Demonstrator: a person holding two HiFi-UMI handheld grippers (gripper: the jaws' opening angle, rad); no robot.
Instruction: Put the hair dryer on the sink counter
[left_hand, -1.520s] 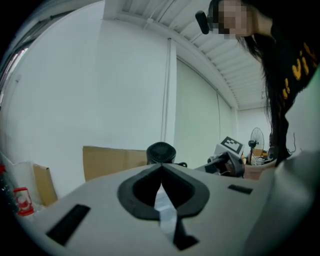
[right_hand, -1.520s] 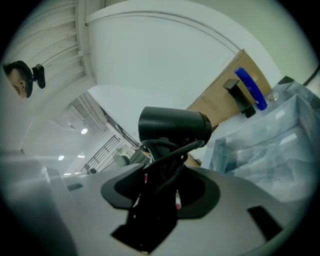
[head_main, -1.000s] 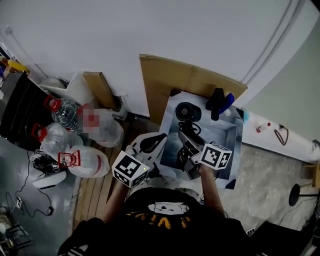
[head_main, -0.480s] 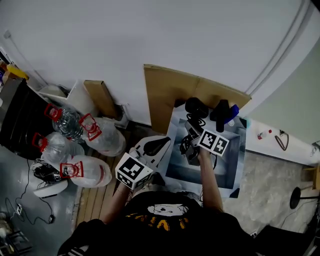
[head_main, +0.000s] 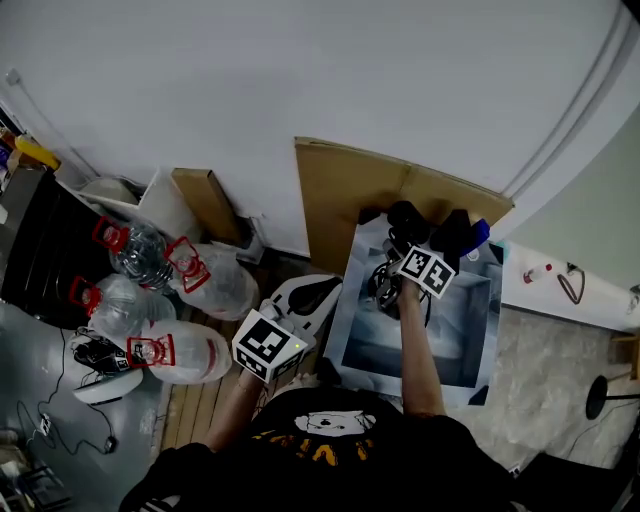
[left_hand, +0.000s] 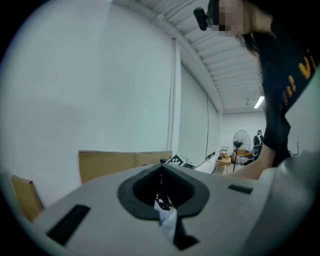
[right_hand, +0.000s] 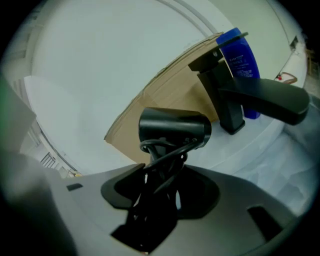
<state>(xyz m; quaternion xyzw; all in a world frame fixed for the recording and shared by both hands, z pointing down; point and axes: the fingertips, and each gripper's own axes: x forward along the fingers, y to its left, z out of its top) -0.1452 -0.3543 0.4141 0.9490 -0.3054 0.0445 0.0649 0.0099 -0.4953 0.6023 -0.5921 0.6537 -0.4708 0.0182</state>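
Observation:
The black hair dryer (head_main: 404, 219) (right_hand: 173, 128), its cord wound round the handle, hangs over the back rim of the sink (head_main: 462, 322), just left of the black faucet (head_main: 450, 233) (right_hand: 234, 102). My right gripper (head_main: 393, 264) (right_hand: 161, 186) is shut on the dryer's handle and cord, with the barrel lying crosswise above the jaws. My left gripper (head_main: 306, 295) (left_hand: 162, 199) is held low beside the person's body, left of the sink. It points at the white wall with its jaws together and nothing held.
A blue bottle (head_main: 479, 233) (right_hand: 242, 54) stands behind the faucet. Brown cardboard (head_main: 350, 186) leans on the wall behind the sink. A white counter (head_main: 565, 303) runs off to the right. Large water jugs (head_main: 205, 282) lie on the floor at left.
My right gripper has carried the hair dryer away from the person, from over the basin to its back rim beside the faucet. The left gripper has hardly moved.

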